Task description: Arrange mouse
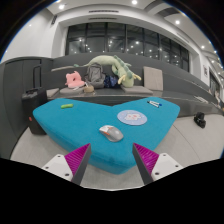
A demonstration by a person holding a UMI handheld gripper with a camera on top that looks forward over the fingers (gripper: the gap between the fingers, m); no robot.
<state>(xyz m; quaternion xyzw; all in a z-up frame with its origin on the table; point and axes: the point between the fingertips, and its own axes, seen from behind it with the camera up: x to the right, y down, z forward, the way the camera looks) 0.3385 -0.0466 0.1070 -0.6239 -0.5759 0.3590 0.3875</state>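
Note:
A grey computer mouse lies on a teal, irregularly shaped table, near its front edge. A round light coaster-like disc lies just beyond the mouse. My gripper is open and empty, its two magenta pads spread wide. The mouse sits just ahead of the fingers, roughly centred between them and apart from both. The fingers hover at the table's front edge.
A small green object lies at the table's far left and a small blue-white item at its far right. A grey sofa with plush toys stands behind. A dark bin stands left of the table.

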